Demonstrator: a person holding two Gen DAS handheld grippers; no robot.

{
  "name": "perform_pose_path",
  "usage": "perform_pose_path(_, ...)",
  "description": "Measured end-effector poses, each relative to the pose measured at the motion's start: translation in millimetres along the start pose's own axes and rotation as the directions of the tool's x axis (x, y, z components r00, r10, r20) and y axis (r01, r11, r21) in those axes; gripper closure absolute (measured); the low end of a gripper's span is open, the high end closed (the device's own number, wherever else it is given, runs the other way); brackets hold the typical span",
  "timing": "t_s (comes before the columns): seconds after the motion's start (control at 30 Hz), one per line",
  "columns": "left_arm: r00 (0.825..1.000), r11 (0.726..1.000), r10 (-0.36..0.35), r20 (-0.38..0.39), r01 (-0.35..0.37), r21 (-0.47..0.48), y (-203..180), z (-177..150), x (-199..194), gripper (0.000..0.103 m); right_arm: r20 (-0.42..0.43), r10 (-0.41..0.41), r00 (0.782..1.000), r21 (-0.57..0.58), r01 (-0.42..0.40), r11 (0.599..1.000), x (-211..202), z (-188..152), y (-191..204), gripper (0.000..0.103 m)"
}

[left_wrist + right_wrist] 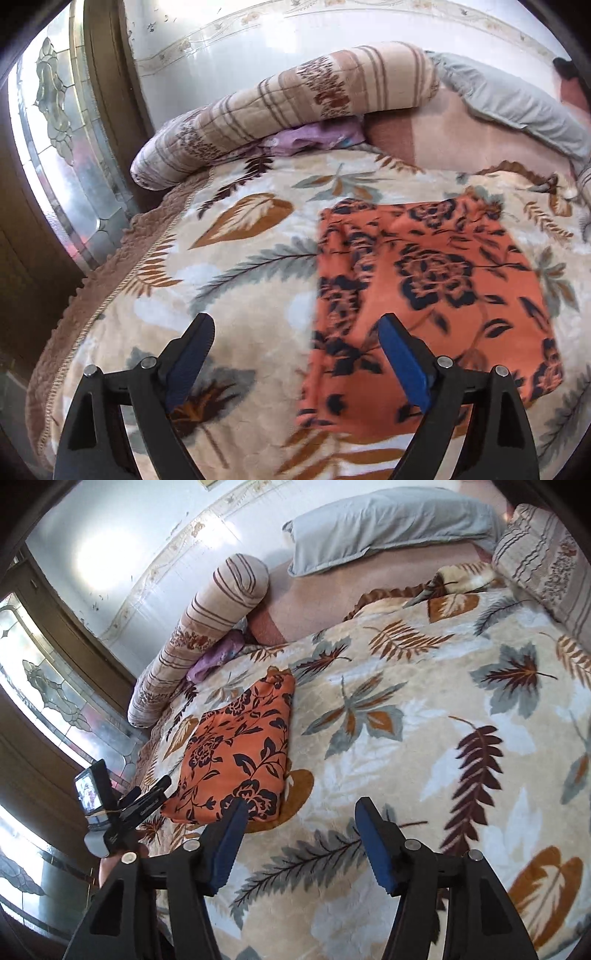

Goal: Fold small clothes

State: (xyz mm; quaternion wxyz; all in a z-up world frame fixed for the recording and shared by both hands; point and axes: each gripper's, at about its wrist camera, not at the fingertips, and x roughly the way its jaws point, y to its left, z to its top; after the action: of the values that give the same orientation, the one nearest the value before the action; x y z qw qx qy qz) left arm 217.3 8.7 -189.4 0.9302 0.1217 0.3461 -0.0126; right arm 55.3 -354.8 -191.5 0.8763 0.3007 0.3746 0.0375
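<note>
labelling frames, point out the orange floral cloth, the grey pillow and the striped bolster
orange floral cloth [236, 753], right wrist view, middle of its folded top
grey pillow [388, 528], right wrist view, centre of its face
striped bolster [295, 107], left wrist view, mid length

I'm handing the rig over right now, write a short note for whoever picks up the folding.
Left claw: open, empty, at the near left edge of the orange floral garment.
Right claw: open, empty, over the leaf-print blanket, just right of the garment.
Garment: lying loose on the blanket as a flat rectangle, apparently already folded.
Left: check the fold and tidy it; no other clothes to fold are in view.
</note>
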Motion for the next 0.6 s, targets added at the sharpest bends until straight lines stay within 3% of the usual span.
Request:
perform_pose_path(0.1, 1.0, 1.0, 0.022, 0.002, -0.021, -0.008, 12.5, 2.3, 4.5, 0.013, -0.021, 0.026, 0.999, -0.006, -0.026, 1.0, 26.0, 8.7, 3.7, 0.039)
perform_pose_path(0.33, 1.0, 1.0, -0.018, -0.018, 0.018, -0.006, 21.7, 13.5, 16.7, 0.013, -0.055, 0.074, 0.996, -0.017, -0.075, 0.997, 84.2, 34.2, 9.2, 0.039)
perform_pose_path(0.6, 1.0, 0.999, -0.021, -0.018, 0.022, 0.038, 16.9, 13.4, 22.4, 0.013, -0.132, 0.193, 0.972, 0.063, -0.186, 0.981, 136.6, 49.3, 15.9, 0.039)
